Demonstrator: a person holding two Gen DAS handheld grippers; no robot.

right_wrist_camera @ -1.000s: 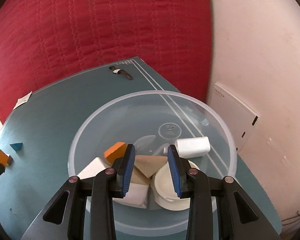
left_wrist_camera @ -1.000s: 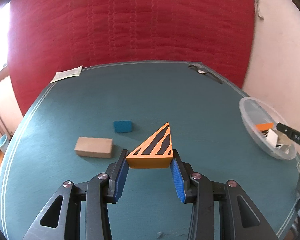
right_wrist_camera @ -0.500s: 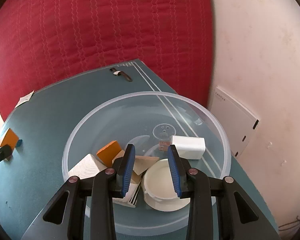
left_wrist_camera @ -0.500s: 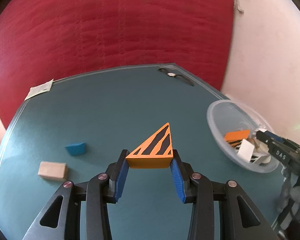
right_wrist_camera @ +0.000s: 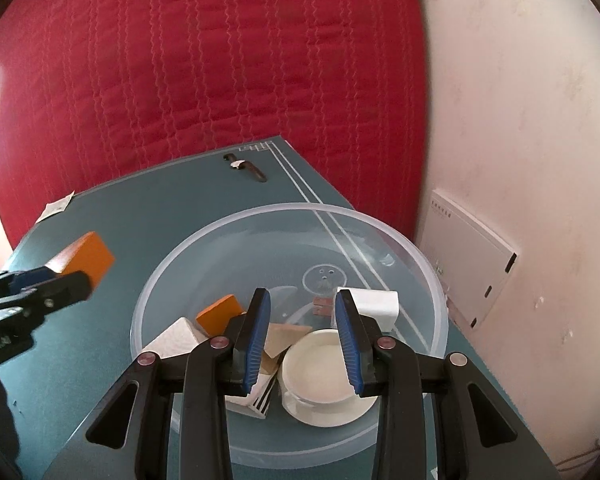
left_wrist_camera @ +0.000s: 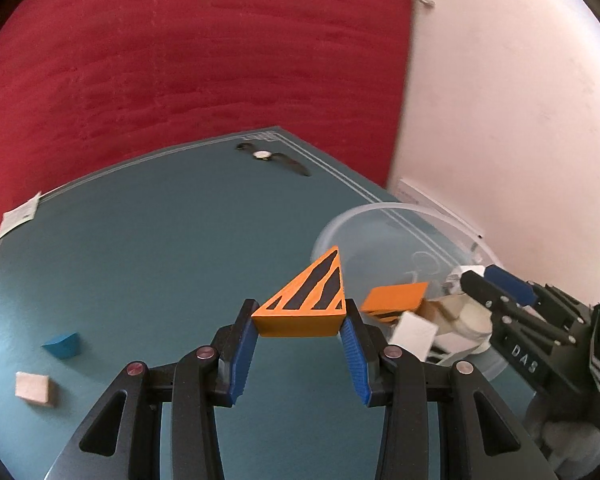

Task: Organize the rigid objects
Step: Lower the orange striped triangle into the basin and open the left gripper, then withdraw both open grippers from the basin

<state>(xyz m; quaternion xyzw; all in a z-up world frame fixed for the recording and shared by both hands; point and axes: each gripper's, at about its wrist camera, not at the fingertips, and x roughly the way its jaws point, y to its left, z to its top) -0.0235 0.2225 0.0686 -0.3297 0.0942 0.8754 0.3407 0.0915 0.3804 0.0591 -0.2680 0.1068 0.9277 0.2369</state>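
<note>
Swung across the table (left_wrist_camera: 172,240) toward the clear bowl (left_wrist_camera: 384,216) over the last second, with the left claw (left_wrist_camera: 298,346) clamped on the striped orange wedge (left_wrist_camera: 304,308), now just short of the rim, so seemingly ready for dropping in; blue block (left_wrist_camera: 62,346) and tan block (left_wrist_camera: 34,388) lying well apart at the left, not yet gathered, watch (left_wrist_camera: 274,157) far back. From the right wrist, right claw (right_wrist_camera: 302,340) narrow and empty above the bowl's white dish (right_wrist_camera: 320,376), perhaps crowding the drop.
</note>
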